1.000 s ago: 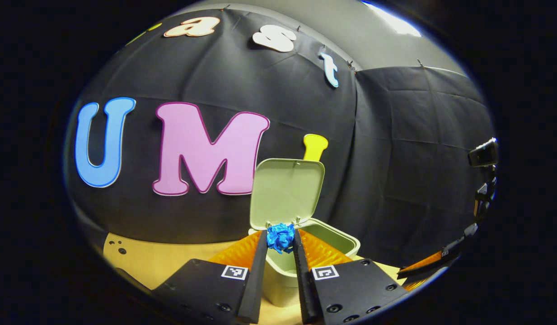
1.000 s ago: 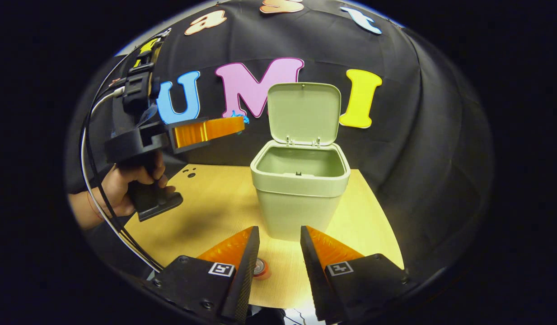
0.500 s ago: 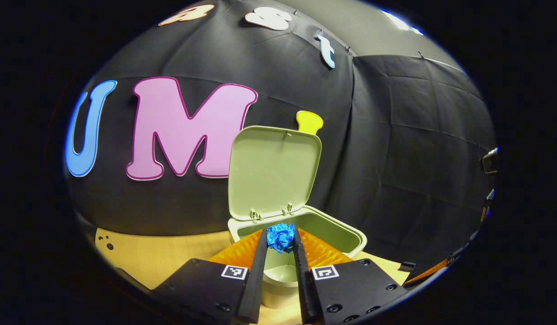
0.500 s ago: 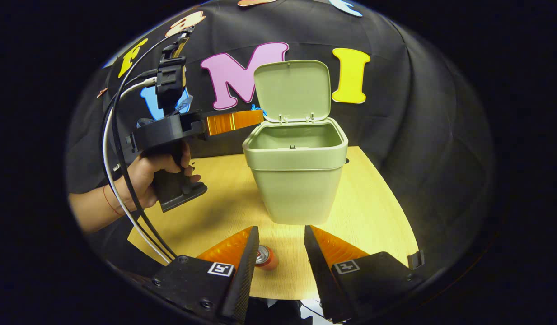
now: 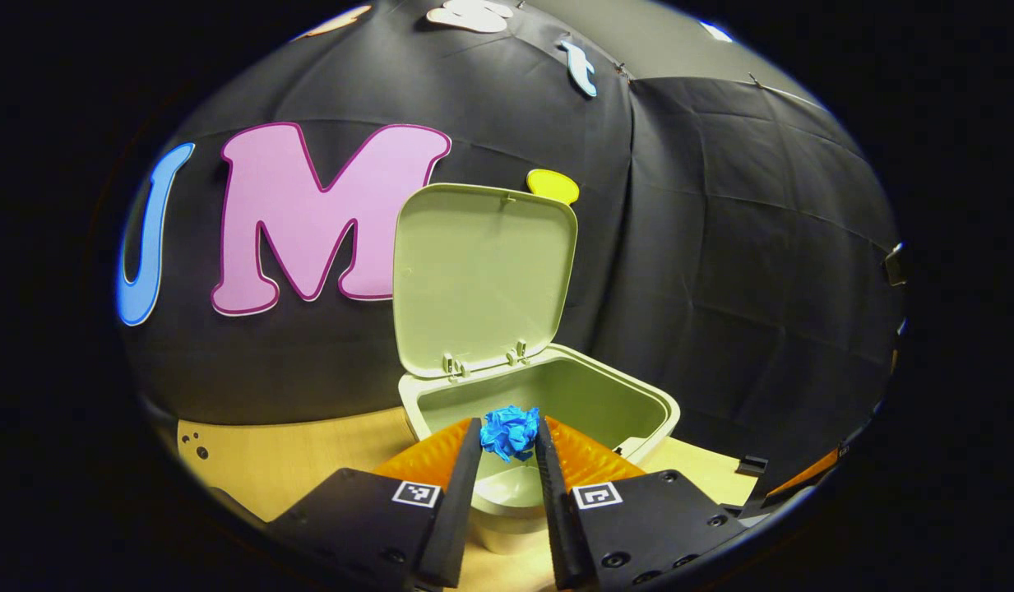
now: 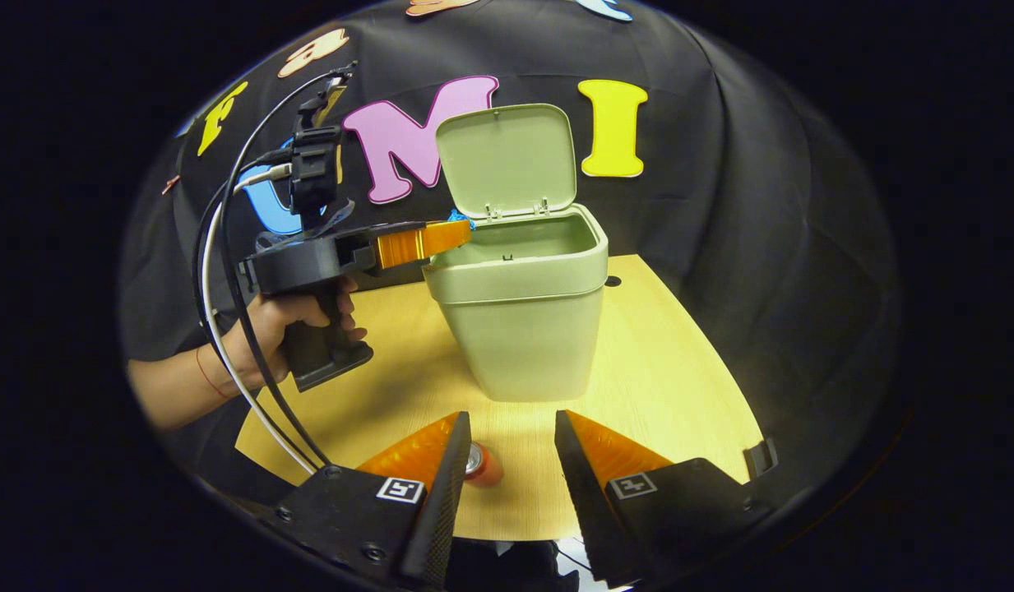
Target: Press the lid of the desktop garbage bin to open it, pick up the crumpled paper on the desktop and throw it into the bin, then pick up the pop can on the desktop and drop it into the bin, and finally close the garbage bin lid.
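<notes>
The left tongs [image 5: 511,436] clamped a blue crumpled paper [image 5: 511,432] between their 2 fingertips, holding it over the near rim of the pale green garbage bin [image 5: 548,395]. The bin's lid [image 5: 482,275] stood upright, hinged at the back edge, and the cavity below was open. In the right gripper view the left tongs [image 6: 461,233] reached level from a hand [image 6: 289,316] to the bin's [image 6: 523,329] upper left rim, with a bit of blue paper [image 6: 457,217] showing at their tips. The right tongs [image 6: 507,444] hung spread wide and gripping nothing, low over the wooden bench [image 6: 663,378]. A pop can [image 6: 479,464] lay on the bench just beside the inner edge of their left finger, well in front of the bin.
</notes>
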A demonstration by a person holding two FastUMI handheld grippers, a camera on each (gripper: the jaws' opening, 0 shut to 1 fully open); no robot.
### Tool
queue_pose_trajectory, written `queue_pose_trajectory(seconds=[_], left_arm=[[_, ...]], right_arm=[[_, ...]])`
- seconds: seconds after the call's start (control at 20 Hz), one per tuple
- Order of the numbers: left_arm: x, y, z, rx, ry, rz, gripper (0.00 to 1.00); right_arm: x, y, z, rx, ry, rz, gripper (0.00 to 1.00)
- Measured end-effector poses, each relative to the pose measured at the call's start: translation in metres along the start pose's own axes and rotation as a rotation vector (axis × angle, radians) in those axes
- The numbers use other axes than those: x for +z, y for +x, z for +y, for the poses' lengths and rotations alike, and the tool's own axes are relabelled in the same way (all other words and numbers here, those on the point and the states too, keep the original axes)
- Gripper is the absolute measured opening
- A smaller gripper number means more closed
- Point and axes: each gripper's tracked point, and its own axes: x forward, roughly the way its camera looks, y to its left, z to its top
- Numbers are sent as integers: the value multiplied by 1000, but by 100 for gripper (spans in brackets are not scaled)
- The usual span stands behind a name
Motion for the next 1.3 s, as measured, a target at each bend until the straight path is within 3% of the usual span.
queue_pose_trajectory(seconds=[0.05, 0.1, 0.15, 0.6, 0.85, 0.95, 1.1, 1.3], left_arm=[[-1, 1, 1, 3, -1, 6, 46], [-4, 1, 1, 5, -1, 10, 45], [-4, 1, 1, 8, -2, 12, 46], [1, -10, 5, 19, -2, -11, 57], [16, -38, 1, 0, -3, -82, 71], [25, -53, 9, 28, -9, -122, 78], [29, -80, 28, 107, 15, -143, 87], [30, -116, 48, 175, 9, -146, 86]], right_arm=[[1, 0, 0, -1, 1, -3, 66], [1, -1, 0, -2, 2, -6, 58], [1, -1, 0, -2, 2, -7, 67], [0, -1, -6, 15, -8, -2, 69], [-6, -7, 8, 53, -31, 13, 73], [-9, -2, 12, 70, -56, 27, 78], [-17, 4, 22, 103, -111, 53, 78], [-34, 19, 35, 146, -176, 98, 79]])
